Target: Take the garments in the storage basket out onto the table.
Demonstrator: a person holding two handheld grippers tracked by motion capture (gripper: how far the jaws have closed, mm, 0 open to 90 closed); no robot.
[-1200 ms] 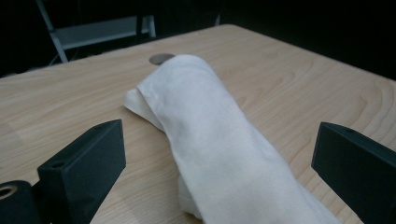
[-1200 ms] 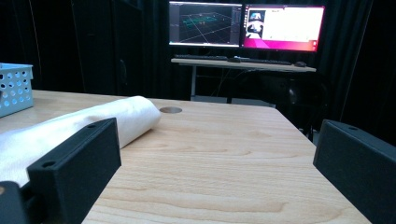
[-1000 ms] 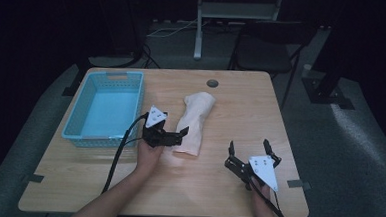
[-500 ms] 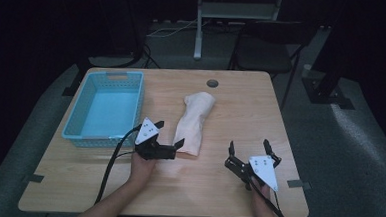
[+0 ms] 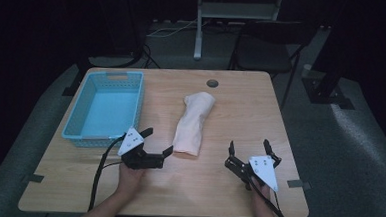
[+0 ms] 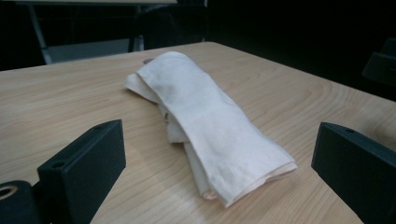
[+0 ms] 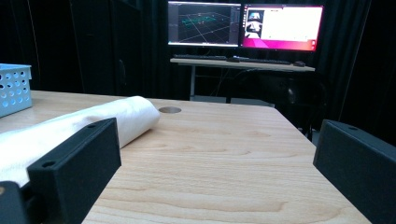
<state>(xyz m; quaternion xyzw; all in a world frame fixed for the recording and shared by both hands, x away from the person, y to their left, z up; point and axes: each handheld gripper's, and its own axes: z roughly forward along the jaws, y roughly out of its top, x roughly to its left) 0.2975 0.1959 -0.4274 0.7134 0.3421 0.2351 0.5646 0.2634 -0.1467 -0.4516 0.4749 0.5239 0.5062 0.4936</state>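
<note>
- On the tabletop [image 5: 217, 190], mid-board: folded cream towel [image 5: 193, 122], long axis running roughly 12 to 6 o'clock in the high view, far end tipped slightly toward 1, near end toward the person
- Just beside that near end, at about 8 o'clock from it: left claw [image 5: 158, 140], jaws spread wide, holding nothing, apart from the cloth but close
- Seen along the left claw's own jaws: towel [image 6: 210, 126] dead ahead between them, near folded end closest, length receding toward 11 o'clock
- Off at about 4 o'clock from the towel's near end, well apart: right claw [image 5: 249, 148], also gaping and empty, pointed toward 12
- From the right gripper view: towel [image 7: 93, 122] low at 9 to 10 o'clock, its rounded far end short of the round cable hole [image 7: 169, 110]
- At 9 o'clock of the towel: blue basket [image 5: 132, 93], standing beside it, not touching
- Judged nearer hand for a pick: the left; a short push toward 2 o'clock likely enough to straddle the near end across its narrow width
</note>
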